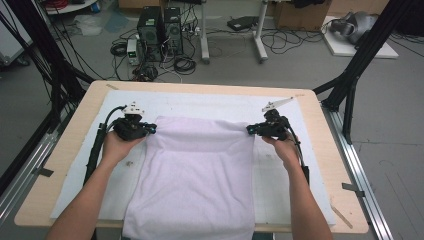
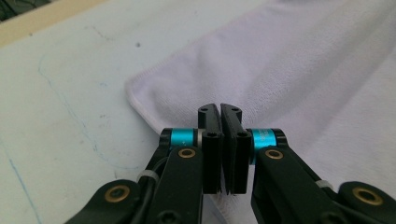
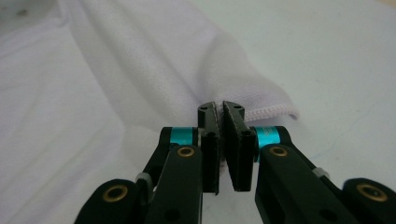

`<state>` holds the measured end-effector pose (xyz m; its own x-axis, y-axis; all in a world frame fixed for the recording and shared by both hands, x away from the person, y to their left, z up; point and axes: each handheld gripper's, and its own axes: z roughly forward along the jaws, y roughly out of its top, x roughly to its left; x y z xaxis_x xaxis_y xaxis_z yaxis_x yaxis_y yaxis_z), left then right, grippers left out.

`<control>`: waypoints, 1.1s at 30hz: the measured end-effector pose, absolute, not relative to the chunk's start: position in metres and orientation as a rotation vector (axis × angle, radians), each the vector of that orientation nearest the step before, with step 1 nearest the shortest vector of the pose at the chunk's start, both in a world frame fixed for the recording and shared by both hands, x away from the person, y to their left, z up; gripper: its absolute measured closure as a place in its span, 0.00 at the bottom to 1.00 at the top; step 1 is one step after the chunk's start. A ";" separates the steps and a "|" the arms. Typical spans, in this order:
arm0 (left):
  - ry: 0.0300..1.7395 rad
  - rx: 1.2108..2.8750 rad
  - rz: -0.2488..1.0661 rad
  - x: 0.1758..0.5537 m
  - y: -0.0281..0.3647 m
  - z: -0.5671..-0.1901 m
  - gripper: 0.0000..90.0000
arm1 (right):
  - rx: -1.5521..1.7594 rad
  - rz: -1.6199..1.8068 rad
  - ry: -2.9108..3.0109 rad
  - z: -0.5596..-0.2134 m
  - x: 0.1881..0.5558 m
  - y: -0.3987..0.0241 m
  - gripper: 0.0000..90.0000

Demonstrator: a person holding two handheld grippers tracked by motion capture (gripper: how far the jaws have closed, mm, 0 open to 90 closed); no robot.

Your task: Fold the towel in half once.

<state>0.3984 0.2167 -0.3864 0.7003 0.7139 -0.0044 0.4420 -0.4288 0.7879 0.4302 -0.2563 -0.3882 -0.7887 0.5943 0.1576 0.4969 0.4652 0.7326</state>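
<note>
A pale lilac towel [image 1: 195,175] lies spread on the white mat [image 1: 280,175], and its near end hangs over the table's front edge. My left gripper [image 1: 150,129] sits at the towel's far left corner, my right gripper [image 1: 250,130] at its far right corner. In the left gripper view the jaws [image 2: 220,108] are pressed together, with the towel's [image 2: 289,70] edge pinched between them. In the right gripper view the gripper [image 3: 220,106] is likewise shut on the stitched hem of the towel [image 3: 116,70], and the corner is raised slightly off the mat.
The wooden table [image 1: 75,135] shows around the mat on every side. Black frame poles [image 1: 360,65] stand at both far corners. On the floor behind the table are computer towers [image 1: 160,32] and tangled cables. A cable trails from each gripper along the forearm.
</note>
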 end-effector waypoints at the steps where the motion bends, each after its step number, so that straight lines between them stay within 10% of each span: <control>1: 0.861 2.085 0.434 0.392 0.218 -0.383 0.96 | 0.942 1.258 2.584 -0.383 0.426 -0.257 0.95; 14: 0.780 2.101 0.376 0.281 0.238 -0.406 0.96 | 0.773 1.318 2.686 -0.386 0.331 -0.253 0.94; 17: 0.786 2.109 0.351 0.270 0.244 -0.411 0.80 | 0.773 1.316 2.712 -0.399 0.316 -0.254 0.88; 22: 0.826 2.078 0.368 0.282 0.250 -0.403 0.53 | 0.826 1.329 2.687 -0.396 0.315 -0.258 0.63; 33: 0.911 2.109 0.379 0.341 0.227 -0.427 0.54 | 0.947 1.158 2.637 -0.417 0.362 -0.240 0.54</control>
